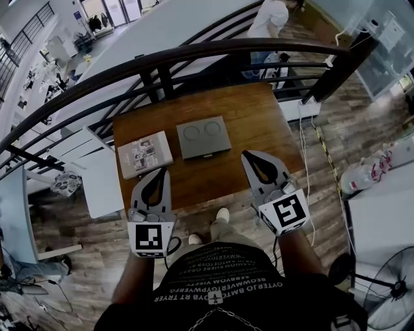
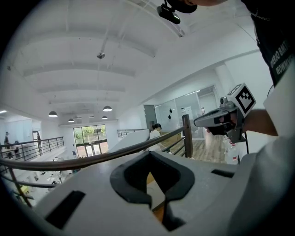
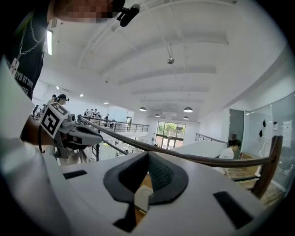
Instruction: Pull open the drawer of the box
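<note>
On the brown wooden table (image 1: 259,110) lie two flat boxes: a grey box (image 1: 204,137) with two rings on its lid in the middle, and a pale printed box (image 1: 145,154) to its left. Both are closed and untouched. My left gripper (image 1: 160,170) hovers at the table's near edge, just in front of the pale box, jaws together and empty. My right gripper (image 1: 246,154) hovers to the right of the grey box, likewise shut on nothing. In the gripper views, the left gripper (image 2: 148,154) and right gripper (image 3: 147,153) point nearly level toward the railing.
A dark curved railing (image 1: 194,55) runs just behind the table, with an open drop to a lower floor beyond. A person (image 1: 268,19) stands at the back. White bottles (image 1: 369,174) and a fan (image 1: 388,284) are at the right. My feet are at the table's near edge.
</note>
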Tool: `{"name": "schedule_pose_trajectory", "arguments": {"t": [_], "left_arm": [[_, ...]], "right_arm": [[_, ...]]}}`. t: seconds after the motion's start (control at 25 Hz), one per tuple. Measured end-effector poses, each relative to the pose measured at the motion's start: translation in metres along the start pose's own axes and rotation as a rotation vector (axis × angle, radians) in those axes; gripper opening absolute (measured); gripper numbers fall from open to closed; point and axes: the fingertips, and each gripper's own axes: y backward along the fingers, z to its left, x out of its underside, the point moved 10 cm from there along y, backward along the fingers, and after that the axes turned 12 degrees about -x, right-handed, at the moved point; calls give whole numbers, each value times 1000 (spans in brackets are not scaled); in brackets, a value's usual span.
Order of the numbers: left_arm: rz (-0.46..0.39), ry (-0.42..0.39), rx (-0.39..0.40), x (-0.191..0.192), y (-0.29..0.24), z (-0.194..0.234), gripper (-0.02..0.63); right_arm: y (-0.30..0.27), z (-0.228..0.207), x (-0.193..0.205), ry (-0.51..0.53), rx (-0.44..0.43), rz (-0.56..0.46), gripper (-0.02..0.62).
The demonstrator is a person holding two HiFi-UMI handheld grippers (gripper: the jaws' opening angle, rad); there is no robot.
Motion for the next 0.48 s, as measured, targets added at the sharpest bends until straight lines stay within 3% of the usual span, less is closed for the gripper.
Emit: {"name": "schedule_pose_trajectory", "arguments": {"t": [0.48], "left_arm": [[-6, -12, -26, -16, -50, -11, 5]], "right_arm": [[-2, -62, 3, -3, 32, -23, -5]]}}
